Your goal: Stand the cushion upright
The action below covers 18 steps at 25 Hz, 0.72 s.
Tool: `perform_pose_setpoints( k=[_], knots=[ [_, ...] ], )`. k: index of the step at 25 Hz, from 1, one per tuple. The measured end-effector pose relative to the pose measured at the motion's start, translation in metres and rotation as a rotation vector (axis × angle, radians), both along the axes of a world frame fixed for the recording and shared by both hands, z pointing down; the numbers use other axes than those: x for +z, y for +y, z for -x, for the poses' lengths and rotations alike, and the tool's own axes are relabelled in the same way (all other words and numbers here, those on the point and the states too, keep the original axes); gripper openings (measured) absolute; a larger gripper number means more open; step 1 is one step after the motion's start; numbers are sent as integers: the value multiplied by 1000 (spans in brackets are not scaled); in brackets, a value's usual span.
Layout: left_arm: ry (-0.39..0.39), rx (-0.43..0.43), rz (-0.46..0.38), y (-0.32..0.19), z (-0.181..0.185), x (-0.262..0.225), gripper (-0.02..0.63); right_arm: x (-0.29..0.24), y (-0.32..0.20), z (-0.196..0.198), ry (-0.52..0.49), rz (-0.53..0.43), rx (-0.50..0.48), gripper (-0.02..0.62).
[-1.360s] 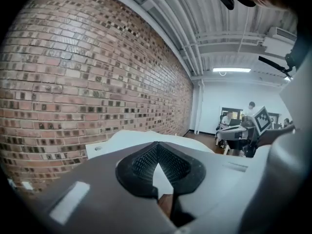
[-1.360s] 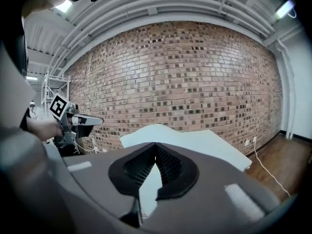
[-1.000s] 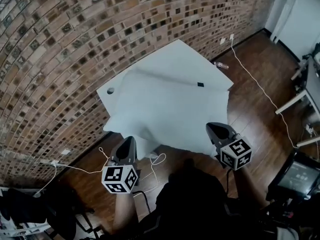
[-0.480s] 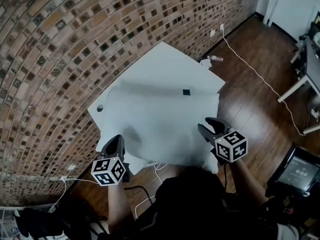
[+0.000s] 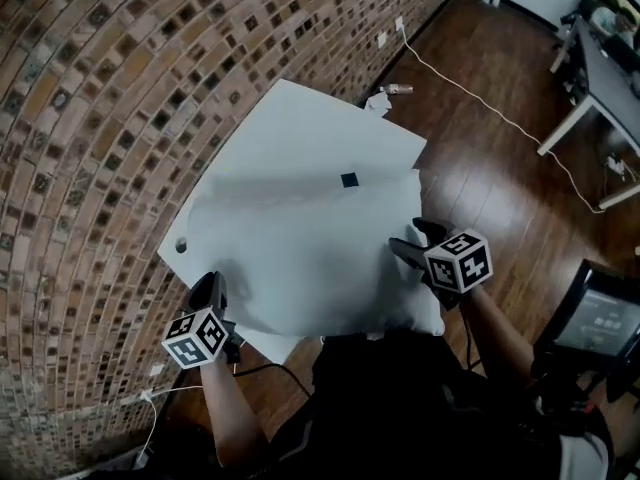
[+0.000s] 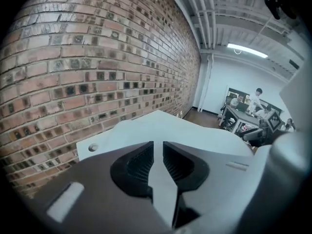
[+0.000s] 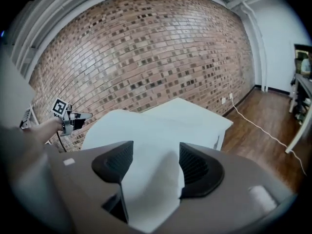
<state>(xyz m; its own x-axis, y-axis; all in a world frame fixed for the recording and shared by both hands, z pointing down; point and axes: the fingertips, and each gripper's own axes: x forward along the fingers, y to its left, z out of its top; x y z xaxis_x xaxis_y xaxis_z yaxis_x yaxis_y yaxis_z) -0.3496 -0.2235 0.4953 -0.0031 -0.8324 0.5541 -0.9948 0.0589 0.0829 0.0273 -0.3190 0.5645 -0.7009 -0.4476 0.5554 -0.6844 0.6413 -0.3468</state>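
A large white cushion (image 5: 300,243) lies flat on the white table (image 5: 300,118) against the brick wall. My left gripper (image 5: 208,286) is at its near left corner. Its jaws are opening and stand only a narrow slit apart (image 6: 158,147). The cushion's white (image 6: 195,130) shows through the slit, and I cannot tell whether fabric is in it. My right gripper (image 5: 408,238) is at the near right corner. Its jaws (image 7: 156,152) are opening and stand wide, with the cushion's corner (image 7: 146,179) between them and not pinched.
The brick wall (image 5: 120,88) runs behind and to the left of the table. A small black square (image 5: 348,180) lies on the cushion. A white cable (image 5: 470,93) and a small bottle (image 5: 395,90) are on the wooden floor. A desk (image 5: 590,78) and a screen (image 5: 600,318) stand on the right.
Both grippers have moved forward and down to the cushion's near corners, the left one swinging out to the left. The right jaws have gone from shut to wide apart round the corner.
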Motion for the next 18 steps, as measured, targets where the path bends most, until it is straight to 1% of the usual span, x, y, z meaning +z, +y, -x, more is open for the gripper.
perform_pose_setpoints(
  k=[3,7,8,10,11,12,14,16,18],
  knots=[
    [-18,23,33,-11,26,4,107,18,5,-10,-3,73,78,335],
    [-56,56,107,-23,58,17,261,31,5,-23,-4,158,164,429],
    [-68,68,133,-25,65,22,285,33,4,-27,4,166,181,453],
    [-81,95,198,-28,75,34,311,36,5,-32,21,178,194,493],
    [-77,110,229,-30,77,41,329,40,7,-34,26,193,192,504],
    [-68,127,253,-32,78,48,362,46,10,-36,29,218,189,514],
    [-36,158,281,-38,76,59,414,64,17,-40,24,288,195,542],
    [-1,174,327,-44,76,77,472,80,24,-42,-16,360,205,559],
    [25,182,402,-47,82,101,577,88,28,-38,-70,410,216,565]
  ],
)
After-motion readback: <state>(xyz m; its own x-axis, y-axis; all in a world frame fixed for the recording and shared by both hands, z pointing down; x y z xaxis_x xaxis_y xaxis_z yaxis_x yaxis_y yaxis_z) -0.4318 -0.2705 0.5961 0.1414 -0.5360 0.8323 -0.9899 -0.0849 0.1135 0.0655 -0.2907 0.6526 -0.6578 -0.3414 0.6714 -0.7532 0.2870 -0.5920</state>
